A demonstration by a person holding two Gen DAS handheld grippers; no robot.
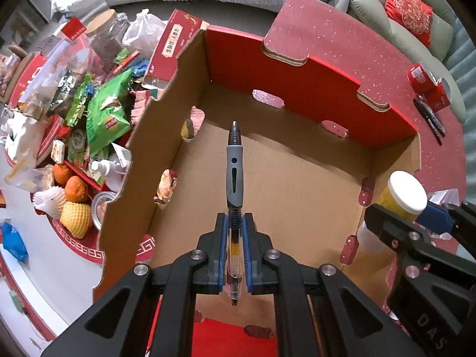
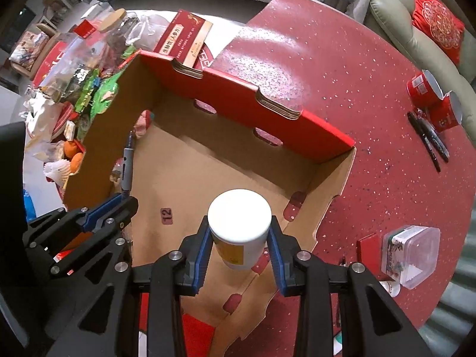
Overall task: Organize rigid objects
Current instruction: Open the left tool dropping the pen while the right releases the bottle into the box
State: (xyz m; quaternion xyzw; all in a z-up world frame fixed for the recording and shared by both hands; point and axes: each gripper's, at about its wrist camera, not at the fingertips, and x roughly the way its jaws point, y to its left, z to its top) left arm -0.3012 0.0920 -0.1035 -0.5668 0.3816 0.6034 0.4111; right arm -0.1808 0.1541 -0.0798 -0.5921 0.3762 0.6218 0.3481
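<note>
Holding both loads over the open cardboard box, you had your left gripper clamped on the pen above the box's bare floor, and your right gripper squeezing the white-capped bottle above the box's near corner. You did best to lower each close to the floor before releasing, keeping the bottle upright.

Pen & bottle held over box.
</note>
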